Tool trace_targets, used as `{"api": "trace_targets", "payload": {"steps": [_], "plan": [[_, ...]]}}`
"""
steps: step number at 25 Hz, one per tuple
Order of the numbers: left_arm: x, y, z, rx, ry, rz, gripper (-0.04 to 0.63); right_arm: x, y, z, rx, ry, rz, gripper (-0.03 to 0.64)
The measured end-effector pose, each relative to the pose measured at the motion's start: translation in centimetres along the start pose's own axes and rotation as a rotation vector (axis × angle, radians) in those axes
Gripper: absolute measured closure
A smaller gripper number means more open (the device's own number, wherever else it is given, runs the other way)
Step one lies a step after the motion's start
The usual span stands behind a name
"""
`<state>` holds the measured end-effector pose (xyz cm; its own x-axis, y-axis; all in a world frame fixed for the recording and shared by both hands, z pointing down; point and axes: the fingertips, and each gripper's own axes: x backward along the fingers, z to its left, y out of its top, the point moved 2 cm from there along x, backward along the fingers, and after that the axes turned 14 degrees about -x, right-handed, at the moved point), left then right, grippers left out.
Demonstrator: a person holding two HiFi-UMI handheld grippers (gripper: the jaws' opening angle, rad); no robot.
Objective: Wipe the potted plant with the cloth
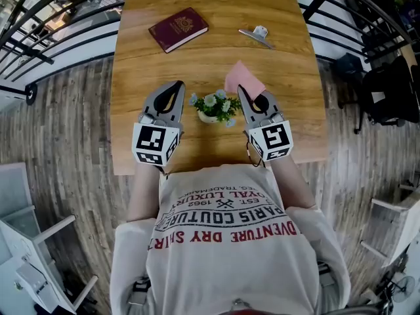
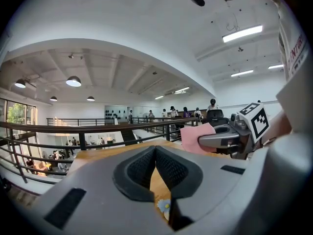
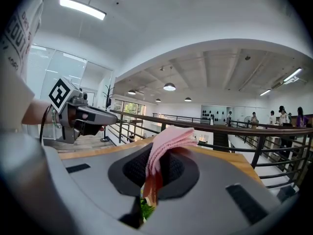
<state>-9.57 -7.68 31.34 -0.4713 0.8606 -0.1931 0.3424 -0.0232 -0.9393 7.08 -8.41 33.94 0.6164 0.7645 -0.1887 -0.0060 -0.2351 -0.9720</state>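
Observation:
A small potted plant (image 1: 214,107) with pale blue and white flowers in a white pot stands on the wooden table (image 1: 197,58), between my two grippers. My left gripper (image 1: 177,86) sits just left of it, shut and empty; in the left gripper view its jaws (image 2: 155,153) meet with a flower (image 2: 165,207) showing below. My right gripper (image 1: 243,92) is just right of the plant, shut on a pink cloth (image 1: 243,80) that fans out past the jaw tips. The right gripper view shows the cloth (image 3: 168,140) pinched between the pads, with green leaves (image 3: 145,209) beneath.
A dark red passport-like booklet (image 1: 178,29) lies at the table's far left, a metal clip (image 1: 256,35) at the far right. Black railings (image 1: 46,25) surround the table on a wood-plank floor. A black chair (image 1: 387,97) stands to the right.

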Motion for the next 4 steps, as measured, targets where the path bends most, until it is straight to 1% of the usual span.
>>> {"api": "trace_targets", "payload": {"steps": [4], "plan": [[0.08, -0.11, -0.1, -0.001, -0.016, -0.006, 0.578, 0.0, 0.06, 0.04, -0.004, -0.004, -0.009, 0.581]]}}
